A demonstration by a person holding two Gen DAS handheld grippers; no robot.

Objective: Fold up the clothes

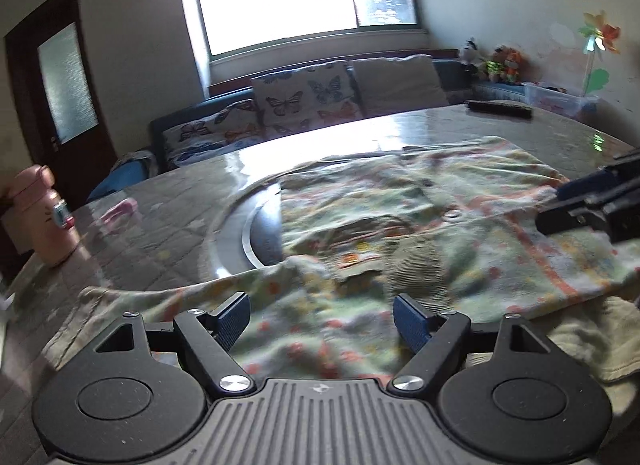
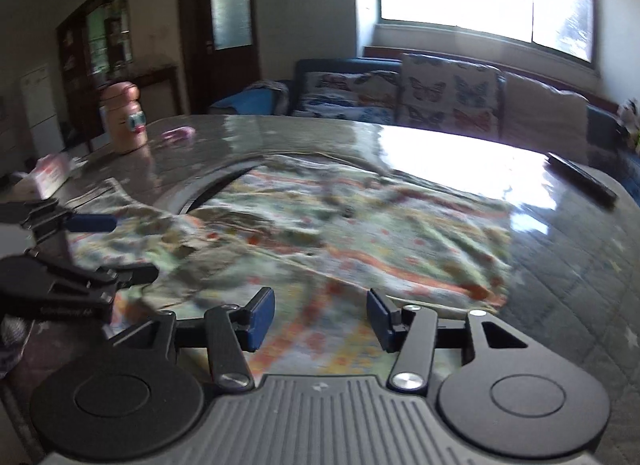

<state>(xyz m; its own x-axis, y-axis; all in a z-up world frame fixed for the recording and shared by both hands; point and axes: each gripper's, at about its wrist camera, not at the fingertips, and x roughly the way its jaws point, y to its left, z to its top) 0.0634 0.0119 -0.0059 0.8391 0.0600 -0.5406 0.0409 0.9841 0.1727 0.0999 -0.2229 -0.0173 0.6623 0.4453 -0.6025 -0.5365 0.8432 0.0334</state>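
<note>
A pale green garment (image 1: 420,217) with orange and yellow print and snap buttons lies spread on the round table (image 1: 160,209), partly folded over itself. My left gripper (image 1: 320,319) is open, its blue pads just above the garment's near edge. My right gripper (image 2: 320,319) is open too, low over the garment (image 2: 352,233). The right gripper shows at the right edge of the left wrist view (image 1: 588,201), and the left gripper at the left edge of the right wrist view (image 2: 92,249), both over the cloth.
A pink bottle (image 1: 40,213) stands at the table's left, with a small pink item (image 1: 120,213) near it. A dark remote (image 1: 500,108) lies at the far side. A metal ring inset (image 1: 252,233) sits in the table's middle. A sofa with butterfly cushions (image 1: 304,99) stands behind.
</note>
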